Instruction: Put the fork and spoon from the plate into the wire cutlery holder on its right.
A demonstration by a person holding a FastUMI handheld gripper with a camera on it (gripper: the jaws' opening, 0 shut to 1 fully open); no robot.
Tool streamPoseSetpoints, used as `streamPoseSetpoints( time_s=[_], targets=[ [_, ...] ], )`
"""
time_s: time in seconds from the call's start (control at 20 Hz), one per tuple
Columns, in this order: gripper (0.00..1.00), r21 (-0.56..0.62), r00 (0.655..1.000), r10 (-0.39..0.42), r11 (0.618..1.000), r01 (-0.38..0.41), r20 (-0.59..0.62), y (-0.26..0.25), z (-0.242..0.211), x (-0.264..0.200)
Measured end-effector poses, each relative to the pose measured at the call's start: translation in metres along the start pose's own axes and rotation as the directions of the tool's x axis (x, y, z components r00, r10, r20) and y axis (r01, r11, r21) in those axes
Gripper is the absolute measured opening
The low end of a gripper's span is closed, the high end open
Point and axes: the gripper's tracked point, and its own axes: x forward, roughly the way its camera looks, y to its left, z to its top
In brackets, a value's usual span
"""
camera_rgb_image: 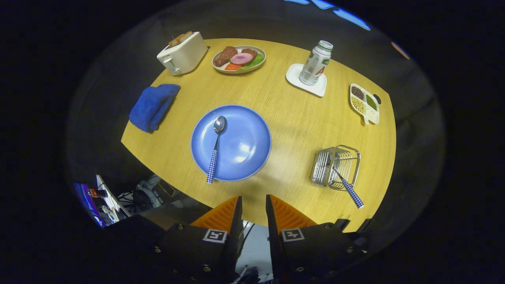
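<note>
The tool [253, 207], fingers slightly parted and holding nothing, has the spoon [216, 148] at 11 o'clock on the plate [252, 134]; the fork [347, 188] leans in the wire cutlery holder [335, 167] at 2 o'clock.

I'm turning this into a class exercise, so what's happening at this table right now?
A hand-held gripper hovers over the near table edge, fingers slightly apart and holding nothing. The fork already sits in the wire cutlery holder. The spoon still lies on the blue plate just ahead of the fingers.

Toaster [182, 53], food dish [239, 59], bottle [315, 63] on coaster [294, 75], blue cloth [153, 106], snack tray [365, 103].
</note>
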Motion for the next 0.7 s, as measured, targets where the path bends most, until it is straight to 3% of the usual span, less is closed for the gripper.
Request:
streamPoseSetpoints(
  time_s=[0.3,0.7],
  targets=[
    [0.36,0.038,0.998,0.063,0.997,-0.064,0.012,0.043,0.009,0.019],
    [0.36,-0.001,0.997,0.077,0.997,-0.077,-0.011,0.07,0.014,0.043]
  ],
)
